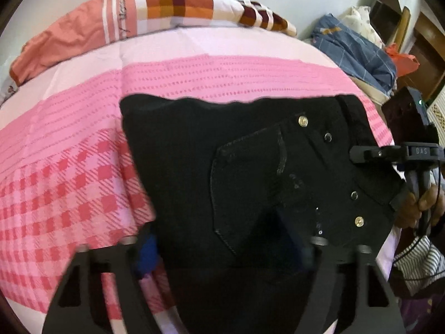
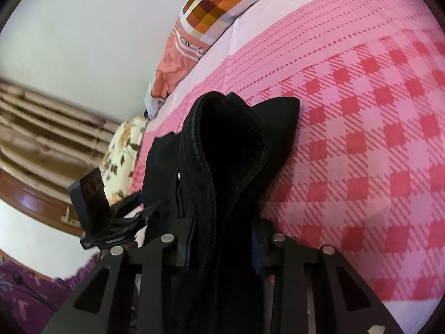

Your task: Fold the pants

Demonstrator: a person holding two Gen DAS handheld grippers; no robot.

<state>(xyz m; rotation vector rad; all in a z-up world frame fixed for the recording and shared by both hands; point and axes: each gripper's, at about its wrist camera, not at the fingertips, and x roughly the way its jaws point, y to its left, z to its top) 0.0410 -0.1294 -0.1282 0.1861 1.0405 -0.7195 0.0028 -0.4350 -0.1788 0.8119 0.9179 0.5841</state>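
Observation:
Black pants (image 1: 250, 172) lie folded on the pink checked bed cover (image 1: 69, 167), back pocket and rivets facing up. My left gripper (image 1: 222, 250) hovers over their near part with its jaws wide apart; the fabric lies flat between the blue pads, which do not squeeze it. In the right wrist view, my right gripper (image 2: 222, 247) is shut on a bunched, raised fold of the pants' (image 2: 222, 144) seamed edge. A hand (image 1: 425, 203) holding that gripper shows at the pants' right edge in the left wrist view. The left gripper's body (image 2: 94, 208) shows beyond the pants.
A pillow with orange and brown checks (image 1: 178, 5) lies at the head of the bed. A heap of blue and white clothes (image 1: 353, 47) sits off the bed's far right corner. A floral cushion (image 2: 122, 150) and wooden furniture (image 2: 36, 194) flank the bed's edge.

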